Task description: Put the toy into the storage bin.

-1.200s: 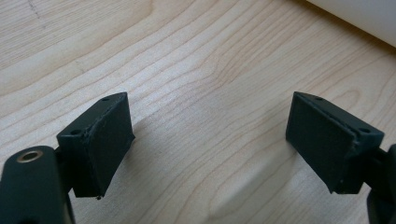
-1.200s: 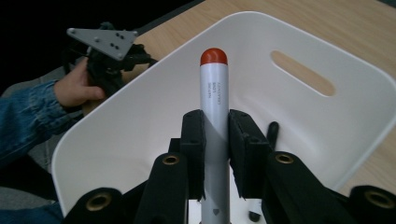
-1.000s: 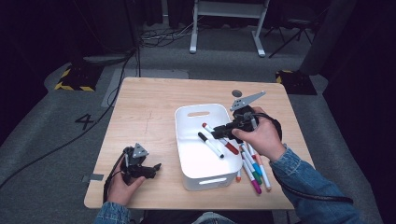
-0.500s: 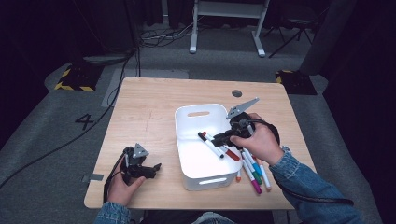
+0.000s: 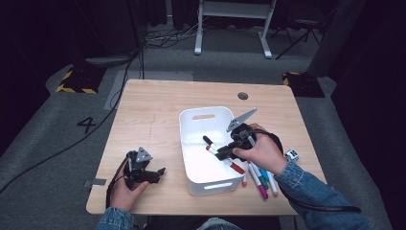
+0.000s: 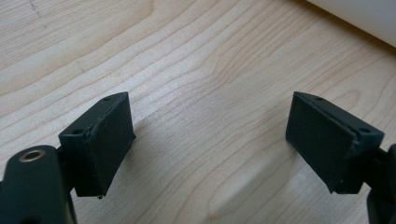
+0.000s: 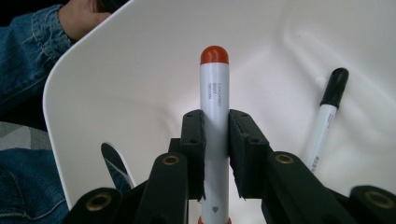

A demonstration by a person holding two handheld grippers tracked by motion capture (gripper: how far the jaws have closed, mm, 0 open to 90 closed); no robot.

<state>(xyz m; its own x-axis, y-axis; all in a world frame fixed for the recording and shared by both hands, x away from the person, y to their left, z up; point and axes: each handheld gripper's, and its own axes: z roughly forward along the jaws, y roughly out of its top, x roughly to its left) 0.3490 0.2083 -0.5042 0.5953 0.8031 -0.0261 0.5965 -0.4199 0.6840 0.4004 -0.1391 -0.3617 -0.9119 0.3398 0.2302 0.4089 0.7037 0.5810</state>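
Note:
A white bin (image 5: 191, 120) stands in the middle of the wooden table. My right gripper (image 5: 224, 155) hangs low inside it, shut on a white marker with red ends (image 5: 237, 168). In the right gripper view the red marker (image 7: 215, 102) is clamped between both pads and points at the bin's wall (image 7: 116, 79). A black-capped marker (image 5: 208, 141) lies on the bin's floor, and in the right gripper view this black marker (image 7: 327, 116) is just right of the jaws. My left gripper (image 5: 154, 173) rests open at the table's front left; the same left gripper (image 6: 210, 135) has only bare wood between its pads.
Several coloured markers (image 5: 261, 181) lie on the table right of the bin, under the right hand. A small white cube (image 5: 292, 155) sits farther right. The bin's side (image 6: 364, 18) shows beyond the left jaws. A round cable hole (image 5: 242, 96) lies behind the bin.
The right gripper has sunk into the bin and come toward its front with the red marker still in its jaws. The left gripper has kept still.

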